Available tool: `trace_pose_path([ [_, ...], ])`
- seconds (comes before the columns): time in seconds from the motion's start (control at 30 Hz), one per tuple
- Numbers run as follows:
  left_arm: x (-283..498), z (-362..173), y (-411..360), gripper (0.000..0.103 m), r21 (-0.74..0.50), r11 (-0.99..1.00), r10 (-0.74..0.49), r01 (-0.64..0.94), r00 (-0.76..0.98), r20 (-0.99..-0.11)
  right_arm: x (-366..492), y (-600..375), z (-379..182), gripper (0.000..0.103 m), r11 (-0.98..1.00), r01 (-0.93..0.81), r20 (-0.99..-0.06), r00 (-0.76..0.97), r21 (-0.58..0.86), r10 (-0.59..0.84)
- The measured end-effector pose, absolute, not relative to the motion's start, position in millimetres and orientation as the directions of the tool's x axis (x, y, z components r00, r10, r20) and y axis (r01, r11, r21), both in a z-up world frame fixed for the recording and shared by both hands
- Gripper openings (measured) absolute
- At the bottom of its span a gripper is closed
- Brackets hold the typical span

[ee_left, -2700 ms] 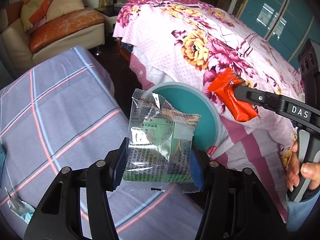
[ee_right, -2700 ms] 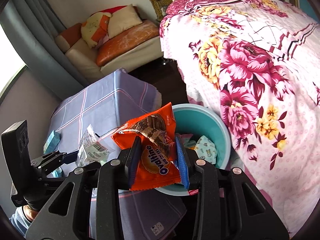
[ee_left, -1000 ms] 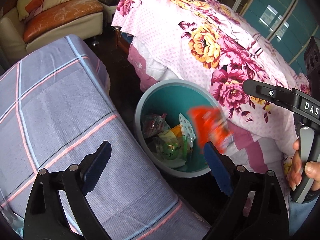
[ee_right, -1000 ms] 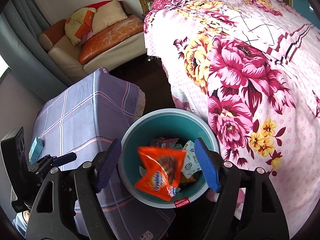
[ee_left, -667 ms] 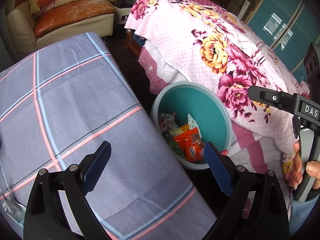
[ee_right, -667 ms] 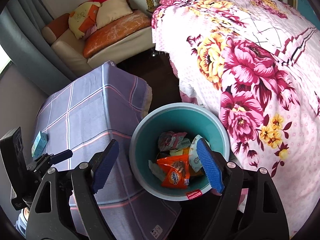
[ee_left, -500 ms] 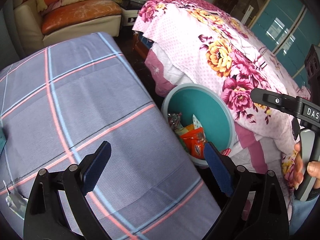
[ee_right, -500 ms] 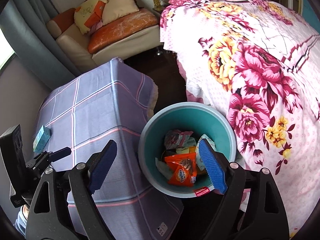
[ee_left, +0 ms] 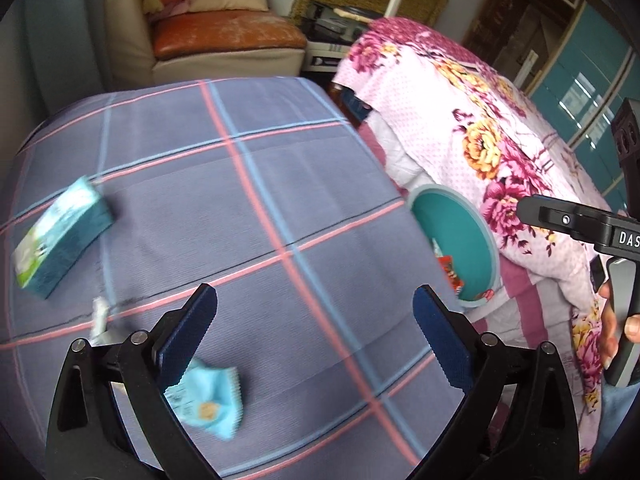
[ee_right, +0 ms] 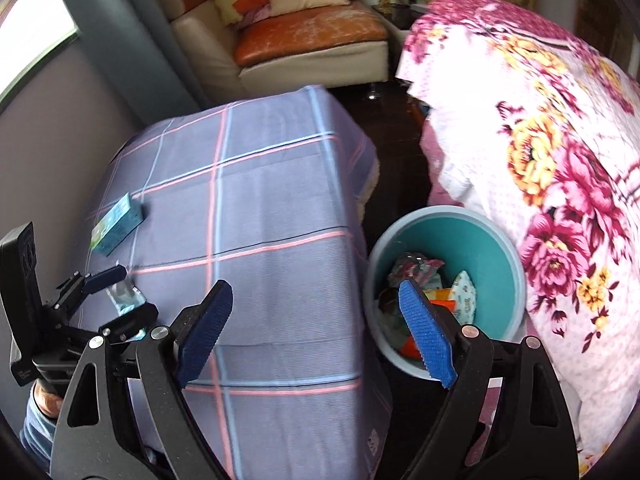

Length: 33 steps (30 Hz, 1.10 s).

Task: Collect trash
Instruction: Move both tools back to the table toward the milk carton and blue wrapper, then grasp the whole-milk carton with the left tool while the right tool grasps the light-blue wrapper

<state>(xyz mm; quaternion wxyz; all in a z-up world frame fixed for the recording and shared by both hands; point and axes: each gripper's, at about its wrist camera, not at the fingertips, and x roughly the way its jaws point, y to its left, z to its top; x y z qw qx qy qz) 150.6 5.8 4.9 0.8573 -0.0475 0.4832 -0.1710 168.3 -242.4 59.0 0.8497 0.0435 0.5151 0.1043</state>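
My left gripper [ee_left: 314,296] hangs over the checked grey tablecloth [ee_left: 260,200], its jaws opening with nothing between them. A crumpled light-blue wrapper [ee_left: 212,400] lies on the cloth beside its left finger, and a small pale scrap [ee_left: 100,316] lies further left. My right gripper [ee_right: 314,286] is open and holds nothing, between the table edge and the teal bin [ee_right: 500,240]. The bin holds several wrappers, among them an orange wrapper [ee_right: 440,294]. In the left wrist view the bin [ee_left: 472,248] is at the right, past the table edge.
A teal and white box [ee_left: 60,236] lies on the cloth at the far left. The bed with a floral cover [ee_left: 480,128] borders the bin on the right. A sofa with an orange cushion [ee_left: 224,40] stands behind the table. A hand [ee_left: 612,332] holds the right gripper's handle.
Both grippers let go of their wrappers, which fell into the bin. Both then swung left from the bin toward the table, bringing the light-blue wrapper and box into view.
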Motion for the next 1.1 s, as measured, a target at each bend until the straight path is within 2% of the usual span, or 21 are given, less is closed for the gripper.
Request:
trace_pose_path([
  [0.43,101,-13,175,0.099,-0.228,0.974,-0.195,0.004,0.533,-0.824,160,-67,44,0.081,0.890,-0.431,-0.909,0.296,0.145,0.292],
  [0.63,92,-29,221,0.099,-0.229,0.971,-0.160,-0.070,0.522,-0.837,159,3,13,0.081,0.835,-0.533,-0.938,0.200,0.140,0.285],
  [0.93,96,-49,250,0.099,-0.234,0.967,-0.153,-0.101,0.503,-0.851,154,62,-36,0.081,0.760,-0.646,-0.971,0.132,0.068,0.199],
  [1.03,98,-53,255,0.099,-0.234,0.967,-0.154,-0.104,0.496,-0.855,151,73,-48,0.073,0.734,-0.678,-0.977,0.127,0.040,0.172],
  [1.1,101,-55,256,0.099,-0.229,0.968,-0.153,-0.099,0.491,-0.858,150,76,-57,0.052,0.722,-0.691,-0.982,0.113,0.031,0.150],
])
